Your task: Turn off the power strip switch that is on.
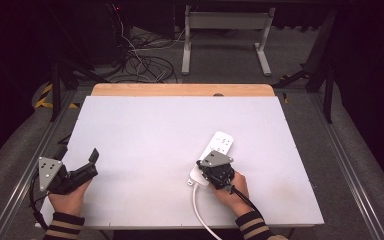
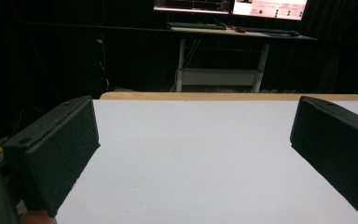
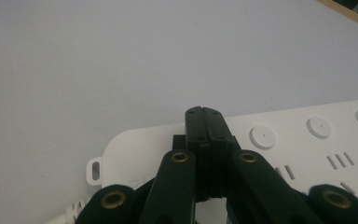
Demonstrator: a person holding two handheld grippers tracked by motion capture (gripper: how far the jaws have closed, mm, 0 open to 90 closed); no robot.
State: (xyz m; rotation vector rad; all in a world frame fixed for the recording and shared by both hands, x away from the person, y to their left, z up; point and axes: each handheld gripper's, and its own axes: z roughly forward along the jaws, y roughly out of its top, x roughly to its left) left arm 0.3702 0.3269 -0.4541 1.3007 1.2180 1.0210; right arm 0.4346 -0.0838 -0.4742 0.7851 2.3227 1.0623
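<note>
A white power strip (image 1: 222, 143) lies on the white table top (image 1: 150, 125), right of the middle, and its white cable (image 1: 197, 202) runs toward the near edge. My right gripper (image 1: 211, 166) is over the strip's cable end. In the right gripper view the jaws of the right gripper (image 3: 203, 113) are pressed together with nothing between them, tips just over the power strip (image 3: 307, 144) near its round buttons. My left gripper (image 1: 92, 164) is held at the table's near left. The left gripper (image 2: 193, 149) has its jaws wide apart, with bare table between them.
A strip of wood (image 1: 180, 90) borders the table's far edge. Beyond it stand a white desk frame (image 1: 225, 30) and tangled floor cables (image 1: 140, 60). Metal rails (image 1: 345, 165) run along both sides. Monitors (image 2: 228, 5) glow on a far desk.
</note>
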